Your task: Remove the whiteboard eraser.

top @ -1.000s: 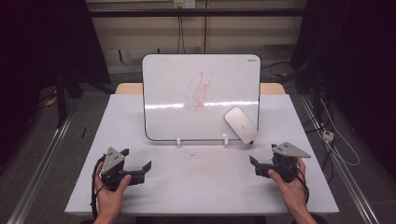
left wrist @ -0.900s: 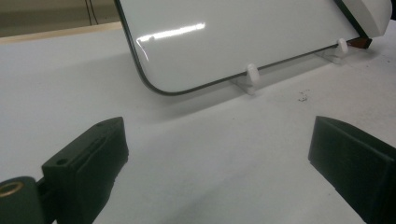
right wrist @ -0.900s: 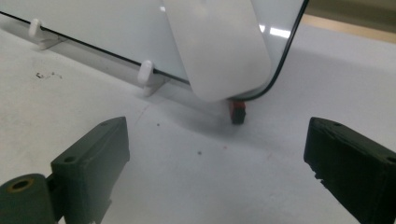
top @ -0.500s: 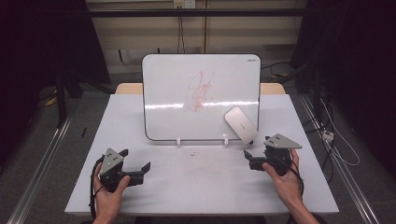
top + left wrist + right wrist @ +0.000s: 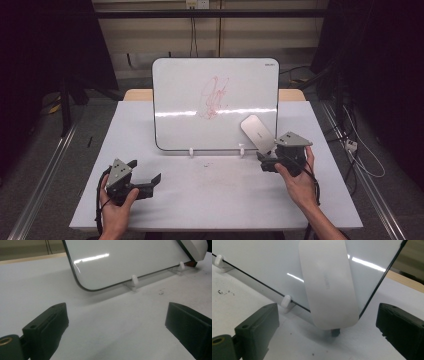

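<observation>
Two open grippers wait: the right gripper (image 5: 267,162), whose empty jaws have just been opening, sits just below the eraser (image 5: 257,132) leaning lengthwise against the whiteboard (image 5: 200,130), while the left gripper (image 5: 145,177) is well apart.

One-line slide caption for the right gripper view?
Open right gripper faces the white eraser leaning on the whiteboard.

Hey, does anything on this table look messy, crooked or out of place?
Two small things. The whiteboard carries a red scribble near its middle. The white eraser leans askew against the board's lower right corner rather than lying flat. Dark crumbs also speckle the table in front of the board.
</observation>
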